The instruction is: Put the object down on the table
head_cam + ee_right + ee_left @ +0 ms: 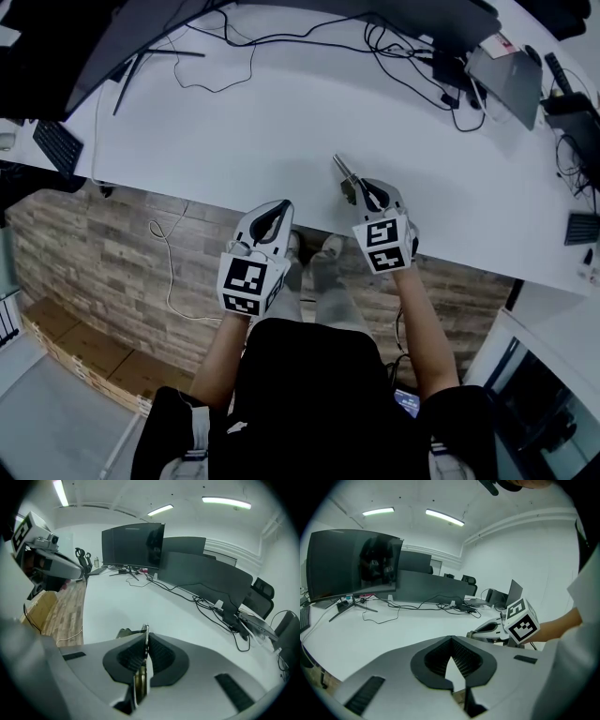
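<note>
Head view, looking steeply down: a seated person holds a claw in each hand at the front edge of a wide white surface (234, 122). The right claw (361, 187) reaches over that edge, clenched on a thin metal object (343, 171) whose tip sticks out ahead of the jaws and slants up and to the left. Whether the tip touches the surface cannot be told.

Right gripper view: the right claw (146, 637) has both ribbed jaws pressed against the object (139, 679), seen edge-on as a narrow silver strip with a brass-coloured part lower down.

The left claw (279, 204) hangs just short of the surface edge, over the wood-patterned floor (94, 253). Left gripper view: the left claw (451, 639) is clenched, its tips meeting with nothing between them.

Dark monitors (112, 37) and loose black cables (394, 56) line the far side of the surface.
</note>
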Demonstrator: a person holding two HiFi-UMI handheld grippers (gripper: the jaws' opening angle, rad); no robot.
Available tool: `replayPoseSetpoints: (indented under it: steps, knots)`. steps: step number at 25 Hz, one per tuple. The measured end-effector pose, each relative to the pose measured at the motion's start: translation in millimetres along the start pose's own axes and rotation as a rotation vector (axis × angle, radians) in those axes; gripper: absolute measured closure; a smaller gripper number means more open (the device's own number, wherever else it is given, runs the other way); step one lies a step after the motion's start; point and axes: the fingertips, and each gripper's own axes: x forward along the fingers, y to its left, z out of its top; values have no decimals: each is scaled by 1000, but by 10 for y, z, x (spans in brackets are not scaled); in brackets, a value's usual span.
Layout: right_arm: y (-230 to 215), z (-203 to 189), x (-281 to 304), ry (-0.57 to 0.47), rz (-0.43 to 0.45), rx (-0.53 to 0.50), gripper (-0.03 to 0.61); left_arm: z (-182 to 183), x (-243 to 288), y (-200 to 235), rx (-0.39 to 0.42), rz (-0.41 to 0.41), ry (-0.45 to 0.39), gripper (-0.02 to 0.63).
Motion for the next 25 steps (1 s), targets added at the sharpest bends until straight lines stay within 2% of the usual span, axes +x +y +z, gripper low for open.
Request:
replayPoseSetpoints:
  steps: [25]
  knots:
    - [-37,-214,115,10,-12,-12,552,-217,88,32,10,28,46,601]
